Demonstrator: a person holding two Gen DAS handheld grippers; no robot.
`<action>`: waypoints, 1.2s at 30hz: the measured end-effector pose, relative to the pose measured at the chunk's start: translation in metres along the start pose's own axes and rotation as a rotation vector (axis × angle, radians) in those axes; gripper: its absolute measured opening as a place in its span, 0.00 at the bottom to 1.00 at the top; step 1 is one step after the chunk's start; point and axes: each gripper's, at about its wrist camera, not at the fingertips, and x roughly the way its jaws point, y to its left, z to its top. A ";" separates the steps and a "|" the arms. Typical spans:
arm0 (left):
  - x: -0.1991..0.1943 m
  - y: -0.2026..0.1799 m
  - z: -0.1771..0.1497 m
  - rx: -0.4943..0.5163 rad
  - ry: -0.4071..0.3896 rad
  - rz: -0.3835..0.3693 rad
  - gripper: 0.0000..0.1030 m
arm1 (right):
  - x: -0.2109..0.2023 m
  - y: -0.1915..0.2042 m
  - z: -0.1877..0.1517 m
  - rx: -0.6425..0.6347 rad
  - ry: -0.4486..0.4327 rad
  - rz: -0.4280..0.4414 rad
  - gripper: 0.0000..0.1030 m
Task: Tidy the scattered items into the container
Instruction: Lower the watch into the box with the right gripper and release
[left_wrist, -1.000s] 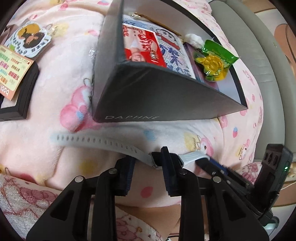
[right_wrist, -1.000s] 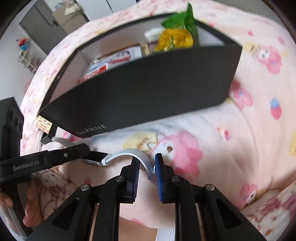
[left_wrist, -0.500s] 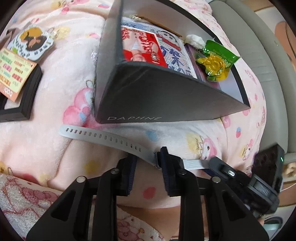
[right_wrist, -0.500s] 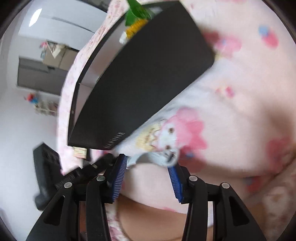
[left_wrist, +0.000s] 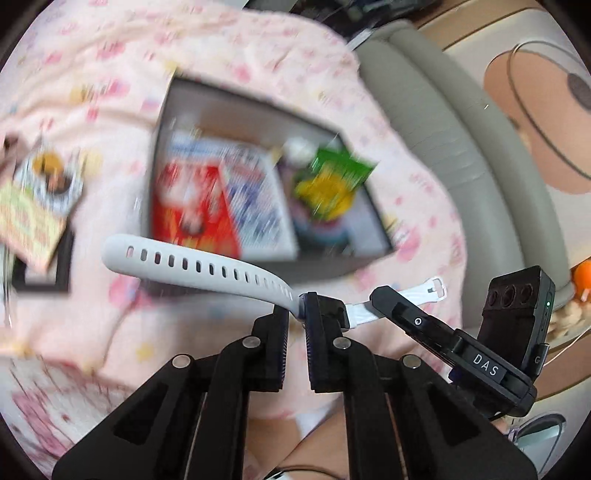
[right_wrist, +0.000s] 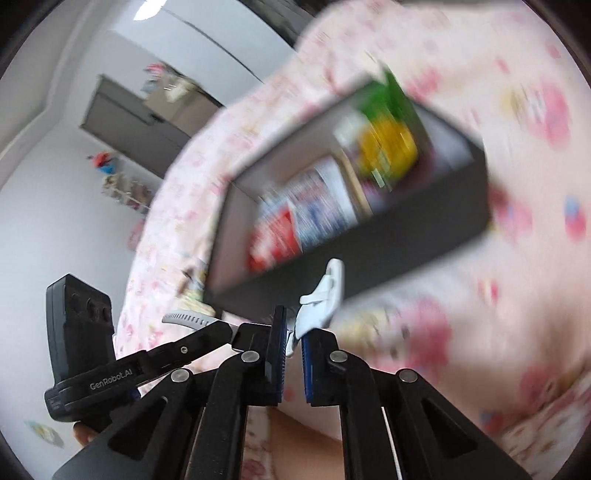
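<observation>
Left gripper (left_wrist: 295, 325) and right gripper (right_wrist: 291, 336), jaws nearly closed, both pinch the pale grey perforated rubber strap (left_wrist: 199, 267), airborne at 6 o'clock of the black rectangular cardboard box's (left_wrist: 314, 264) near rim.

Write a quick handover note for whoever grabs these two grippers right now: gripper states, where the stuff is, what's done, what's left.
Left gripper: shut on the pale grey perforated silicone watch strap, lifted in front of the box.
Right gripper: shut on the strap's white buckle end.
Dark grey rectangular cardboard box sits on the pink cartoon-print blanket.
Done: red-and-white printed packet and green-and-yellow snack pouch are in the box.
Left: drop the strap in; the colourful cards on the black tray remain outside.
</observation>
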 end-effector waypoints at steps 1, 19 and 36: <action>0.000 -0.003 0.014 0.004 -0.014 -0.003 0.07 | -0.004 0.009 0.014 -0.037 -0.021 0.007 0.06; 0.101 0.031 0.070 -0.089 0.223 0.301 0.20 | 0.057 -0.040 0.114 -0.177 0.221 -0.297 0.29; 0.150 0.006 0.105 -0.017 0.246 0.279 0.21 | 0.071 -0.007 0.147 -0.409 0.262 -0.252 0.35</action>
